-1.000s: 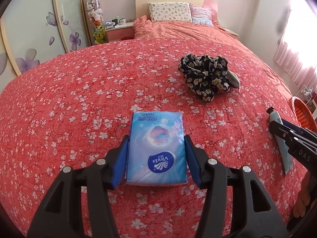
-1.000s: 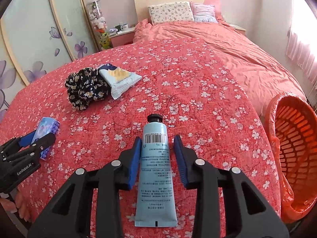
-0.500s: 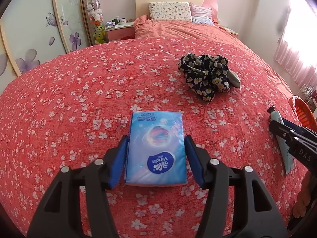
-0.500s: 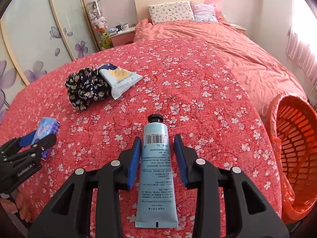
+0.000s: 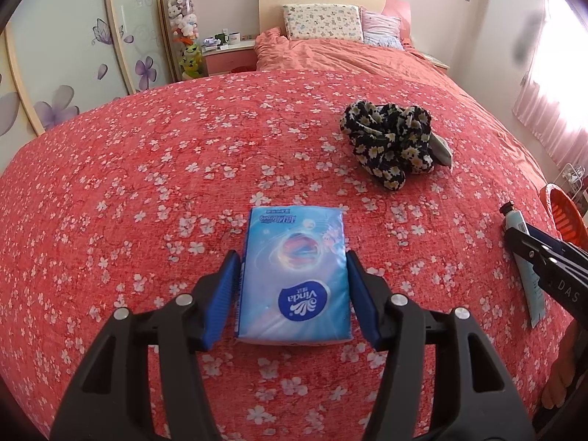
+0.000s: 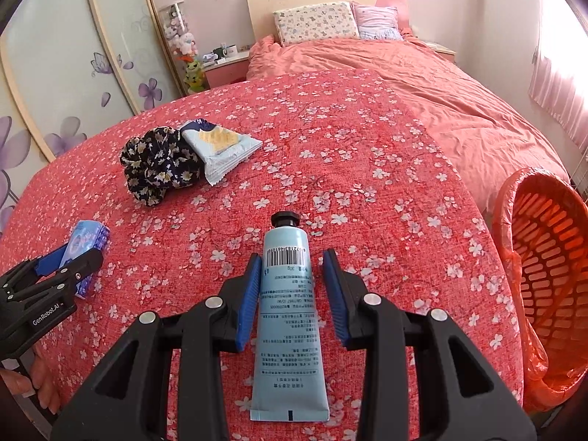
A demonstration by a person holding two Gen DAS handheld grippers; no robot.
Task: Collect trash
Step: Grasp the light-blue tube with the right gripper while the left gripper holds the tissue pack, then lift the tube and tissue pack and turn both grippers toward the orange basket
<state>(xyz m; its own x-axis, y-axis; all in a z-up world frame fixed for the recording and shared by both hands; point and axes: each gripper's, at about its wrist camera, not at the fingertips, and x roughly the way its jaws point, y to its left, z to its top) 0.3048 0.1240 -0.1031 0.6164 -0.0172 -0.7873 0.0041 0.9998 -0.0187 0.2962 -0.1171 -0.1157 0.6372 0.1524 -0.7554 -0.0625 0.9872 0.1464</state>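
- Two grippers rest low over a red floral bedspread (image 5: pixel 154 169), each straddling one item.
- Left gripper (image 5: pixel 292 273): blue pads flank a blue tissue pack (image 5: pixel 294 275) lying flat on the spread. The pads sit just at the pack's long edges with a thin gap visible on the left side; jaws spread, not clenched on it.
- Right gripper (image 6: pixel 293 275): pads stand on either side of a pale blue tube (image 6: pixel 290 316) with clear gaps on both sides; jaws released, nothing grasped.
- Tube lies flat, black cap pointing away from the camera, barcode side up, crimped end nearest the camera.
- Right view shows the left gripper (image 6: pixel 70 262) at far left, around the pack (image 6: pixel 86 246).
- Left view shows the right gripper (image 5: pixel 525 246) at far right, over the tube (image 5: pixel 523 257).
- Dark floral cloth (image 6: pixel 158 165) lies bunched farther up the spread, touching a flat wrapper (image 6: pixel 220 147) on its right side.
- Orange basket (image 6: pixel 544 268) with an orange liner stands beside the bed's right edge, near the tube and well apart from the pack.
- Pillows (image 6: pixel 316 22) lie at the headboard in the far background.
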